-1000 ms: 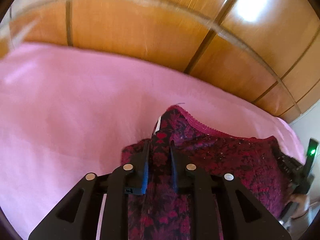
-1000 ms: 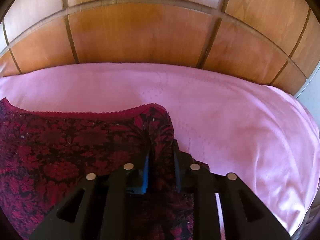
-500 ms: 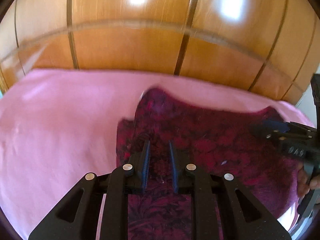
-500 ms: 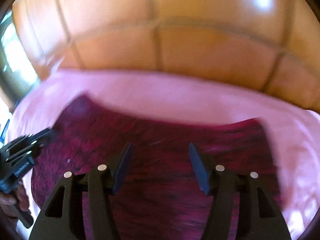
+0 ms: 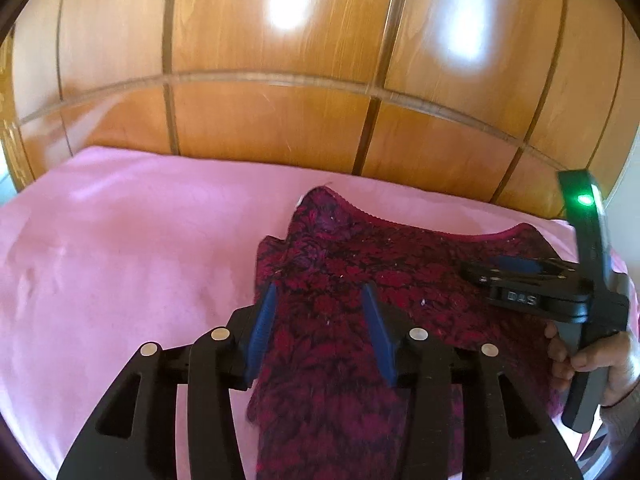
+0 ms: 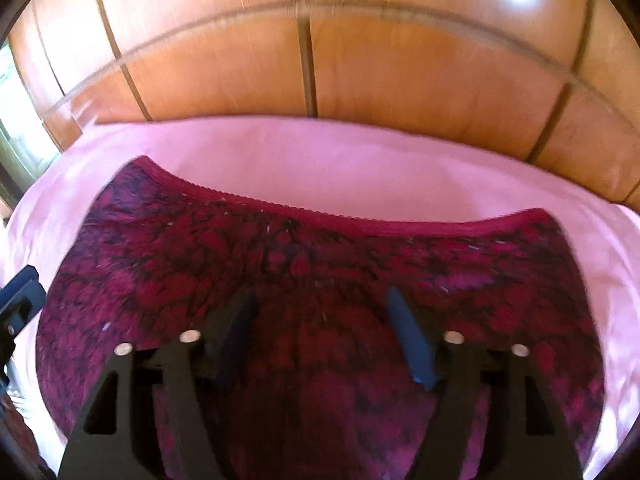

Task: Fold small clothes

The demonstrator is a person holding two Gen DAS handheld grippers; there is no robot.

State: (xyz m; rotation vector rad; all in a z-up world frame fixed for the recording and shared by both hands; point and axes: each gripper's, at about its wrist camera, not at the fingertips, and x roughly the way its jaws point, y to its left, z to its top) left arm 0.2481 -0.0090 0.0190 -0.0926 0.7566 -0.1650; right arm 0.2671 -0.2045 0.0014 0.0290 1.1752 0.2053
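A small dark red garment [image 5: 360, 280] with a black floral pattern and a scalloped waistband lies spread on the pink sheet [image 5: 120, 248]. It fills the middle of the right wrist view [image 6: 320, 272]. My left gripper [image 5: 320, 304] is open, its blue-padded fingers straddling the garment's left part. My right gripper [image 6: 324, 312] is open above the garment's middle; it also shows in the left wrist view [image 5: 520, 276], hovering over the garment's right side. The left gripper's edge shows at the left border of the right wrist view [image 6: 20, 296].
A wooden panelled headboard [image 5: 280, 120] rises right behind the far edge of the bed. Pink sheet extends to the left of the garment. A hand [image 5: 592, 364] holds the right gripper's handle at the right border.
Both grippers have let go of the garment and opened; the right opened first, then the left. The garment now lies flat on the sheet. The right gripper has swung to the left over it.
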